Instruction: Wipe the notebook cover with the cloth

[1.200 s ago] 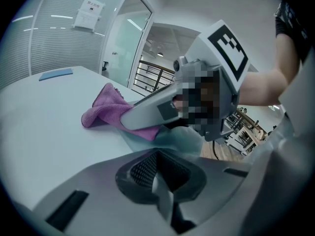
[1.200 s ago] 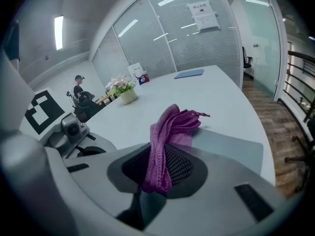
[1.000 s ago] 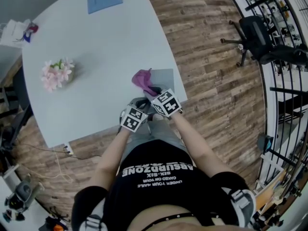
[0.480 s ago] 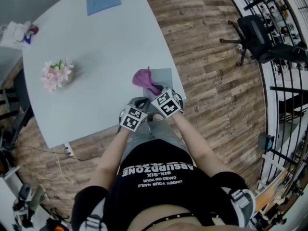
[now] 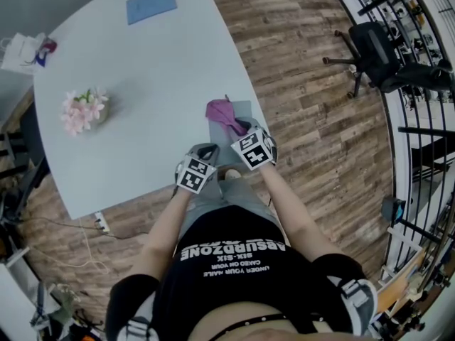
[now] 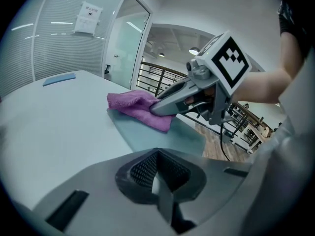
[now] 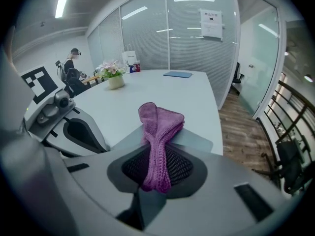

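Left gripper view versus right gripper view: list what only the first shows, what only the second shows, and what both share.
Only the left gripper view: the left gripper, fingers closed on nothing, and the right gripper side-on with its marker cube. Only the right gripper view: the cloth pinched between the right gripper's fingers, plus pink flowers. Both: the purple cloth resting on the grey notebook, the white table and a flat blue item at its far end.
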